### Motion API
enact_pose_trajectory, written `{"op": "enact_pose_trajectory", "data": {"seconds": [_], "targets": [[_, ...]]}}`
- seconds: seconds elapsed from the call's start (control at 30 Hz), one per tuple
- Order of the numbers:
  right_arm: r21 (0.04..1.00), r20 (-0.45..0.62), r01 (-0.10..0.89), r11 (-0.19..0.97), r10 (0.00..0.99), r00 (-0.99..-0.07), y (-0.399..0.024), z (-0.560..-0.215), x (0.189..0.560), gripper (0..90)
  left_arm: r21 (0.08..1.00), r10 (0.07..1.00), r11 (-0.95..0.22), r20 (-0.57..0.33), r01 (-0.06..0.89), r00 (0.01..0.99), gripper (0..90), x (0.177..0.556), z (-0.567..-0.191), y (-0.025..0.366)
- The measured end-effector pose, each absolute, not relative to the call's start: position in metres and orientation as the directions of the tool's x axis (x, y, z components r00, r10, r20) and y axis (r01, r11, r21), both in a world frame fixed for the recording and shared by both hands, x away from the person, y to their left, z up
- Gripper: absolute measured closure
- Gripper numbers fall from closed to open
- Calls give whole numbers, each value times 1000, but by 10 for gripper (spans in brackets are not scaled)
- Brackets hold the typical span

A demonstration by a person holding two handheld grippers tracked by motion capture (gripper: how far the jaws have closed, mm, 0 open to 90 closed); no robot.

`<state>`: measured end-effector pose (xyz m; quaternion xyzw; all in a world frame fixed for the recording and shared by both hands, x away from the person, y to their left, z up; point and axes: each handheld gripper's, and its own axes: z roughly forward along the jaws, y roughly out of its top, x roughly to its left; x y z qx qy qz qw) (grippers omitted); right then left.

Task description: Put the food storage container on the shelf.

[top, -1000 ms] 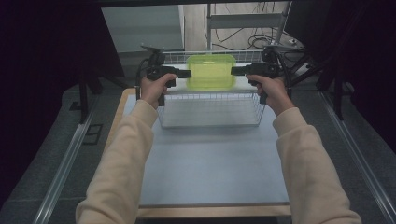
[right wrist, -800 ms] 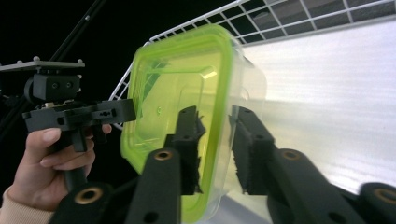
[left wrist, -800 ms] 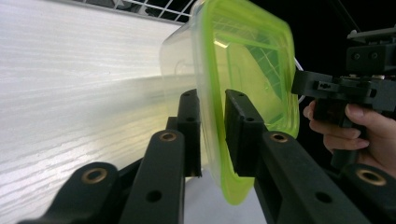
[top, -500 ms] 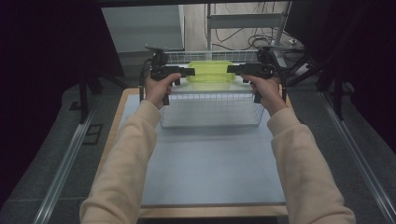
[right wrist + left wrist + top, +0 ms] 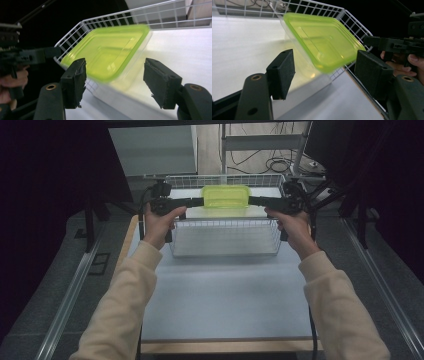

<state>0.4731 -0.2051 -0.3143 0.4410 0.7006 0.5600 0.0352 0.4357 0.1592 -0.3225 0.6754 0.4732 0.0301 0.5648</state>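
1. A pale grey desk (image 5: 220, 295) in a dark-curtained room runs away from me, bare in its near half, with a white wire basket (image 5: 225, 237) standing at its far end.
2. My sleeved forearms reach forward to either side of that basket, my left hand (image 5: 159, 222) and right hand (image 5: 295, 225) level with its near corners.
3. Beyond them, my left gripper (image 5: 197, 201) and right gripper (image 5: 254, 200) point inward at each other across the basket.
4. Between the two sits a clear container with a lime-green lid (image 5: 226, 196), toward the basket's far side; whether it rests on the basket floor I cannot tell.
5. Its long axis runs left to right, so each short end faces one gripper, and both look about equally near.
6. In the left gripper view my jaws stand wide apart, empty, the lid (image 5: 322, 42) just ahead between them.
7. The right gripper view shows the same: jaws spread, nothing held, the lid (image 5: 107, 53) straight ahead.
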Motion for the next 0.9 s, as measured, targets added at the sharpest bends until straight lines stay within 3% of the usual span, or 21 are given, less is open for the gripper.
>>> {"op": "enact_pose_trajectory", "data": {"seconds": [0.27,0.57,0.9], "targets": [[853,375,517,63,615,-694,-215,-333,419,325,837,667,11,-413,547,620,296,372,-342,158],[875,349,478,79,583,-734,-232,-373,370,271,830,638,-6,-426,558,641,286,317,-398,162],[873,258,448,191,599,-758,-244,-434,336,250,797,645,-58,-429,601,632,278,295,-452,162]]}}
